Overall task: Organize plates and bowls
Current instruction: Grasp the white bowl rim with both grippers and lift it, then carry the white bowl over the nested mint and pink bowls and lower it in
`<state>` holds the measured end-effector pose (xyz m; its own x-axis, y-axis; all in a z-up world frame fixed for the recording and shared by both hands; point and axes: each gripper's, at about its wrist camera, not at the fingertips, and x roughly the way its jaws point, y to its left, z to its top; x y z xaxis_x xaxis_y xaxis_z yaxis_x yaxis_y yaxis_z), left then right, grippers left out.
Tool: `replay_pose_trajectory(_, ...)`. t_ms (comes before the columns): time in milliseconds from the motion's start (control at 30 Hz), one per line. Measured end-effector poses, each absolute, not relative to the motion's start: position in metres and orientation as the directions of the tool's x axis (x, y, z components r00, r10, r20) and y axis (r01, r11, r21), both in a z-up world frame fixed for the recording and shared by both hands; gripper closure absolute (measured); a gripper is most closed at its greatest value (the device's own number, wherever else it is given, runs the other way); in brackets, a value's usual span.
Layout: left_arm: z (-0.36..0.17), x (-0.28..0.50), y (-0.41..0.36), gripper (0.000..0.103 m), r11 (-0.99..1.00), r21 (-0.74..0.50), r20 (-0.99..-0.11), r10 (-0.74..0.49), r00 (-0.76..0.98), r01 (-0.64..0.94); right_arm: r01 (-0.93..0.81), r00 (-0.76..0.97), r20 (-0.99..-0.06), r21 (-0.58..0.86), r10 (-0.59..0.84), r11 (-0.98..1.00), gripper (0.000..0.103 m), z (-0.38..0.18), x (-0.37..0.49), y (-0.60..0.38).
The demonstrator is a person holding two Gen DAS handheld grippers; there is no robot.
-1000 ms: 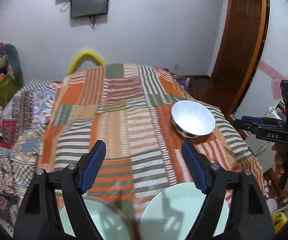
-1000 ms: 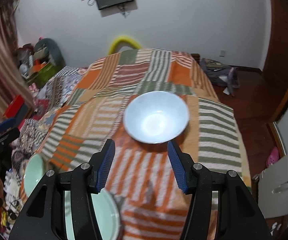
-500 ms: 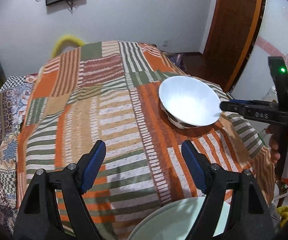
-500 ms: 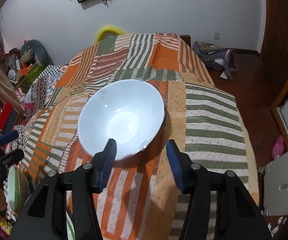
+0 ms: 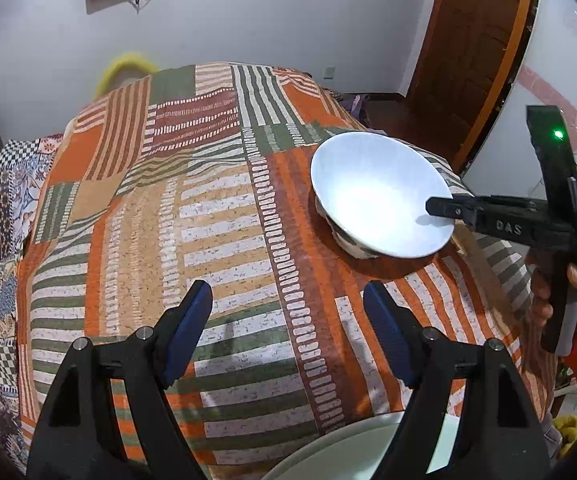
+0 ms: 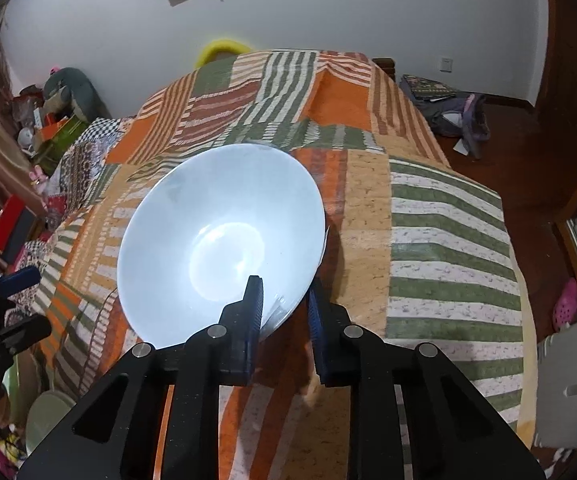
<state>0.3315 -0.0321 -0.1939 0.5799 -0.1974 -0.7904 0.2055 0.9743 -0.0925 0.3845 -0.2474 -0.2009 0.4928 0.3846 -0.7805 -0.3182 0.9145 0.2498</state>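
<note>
Since half a second ago our right gripper (image 6: pixel 284 312) has closed onto the white bowl's (image 6: pixel 224 240) near rim on the patchwork bedspread (image 5: pixel 216 216), our left gripper (image 5: pixel 288 332) hangs open, and the pale plate (image 5: pixel 352 452) remains unstacked.

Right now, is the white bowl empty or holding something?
Empty. The white bowl shows only bare glazed interior, while the right gripper straddles its near rim.
</note>
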Motion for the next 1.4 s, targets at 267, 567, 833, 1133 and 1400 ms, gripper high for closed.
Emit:
replay_pose_trajectory(267,-0.202,0.341,-0.027,0.027,0.977,-0.128,-0.808,-0.202,0.553,0.171,-0.391,0.444,-0.786,0.262,0.430,0.882,0.083,-0.206,0.372,-0.232)
replay_pose_trajectory(567,-0.217,0.354,-0.028,0.052,0.979,-0.128,-0.848,-0.190,0.495,0.156,-0.467,0.381,-0.791,0.281,0.478,0.838,0.083,-0.210,0.359,-0.215)
replay_pose_trajectory(833,-0.227,0.360,-0.037,0.088,0.970,-0.153,-0.859,-0.224,0.460,0.187,-0.460,0.359,-0.794,0.307,0.491,0.833,0.082,-0.211,0.359,-0.209)
replay_pose_trajectory(1133,-0.225,0.359,-0.041,0.088,0.971,-0.133,-0.854,-0.215,0.474,0.201,-0.395,0.349,-0.788,0.367,0.507,0.842,0.085,-0.220,0.368,-0.208)
replay_pose_trajectory(1400,-0.224,0.348,-0.041,0.088,0.973,-0.122,-0.861,-0.202,0.468,0.196,-0.398,0.380,-0.787,0.334,0.485,0.854,0.086,-0.206,0.354,-0.205)
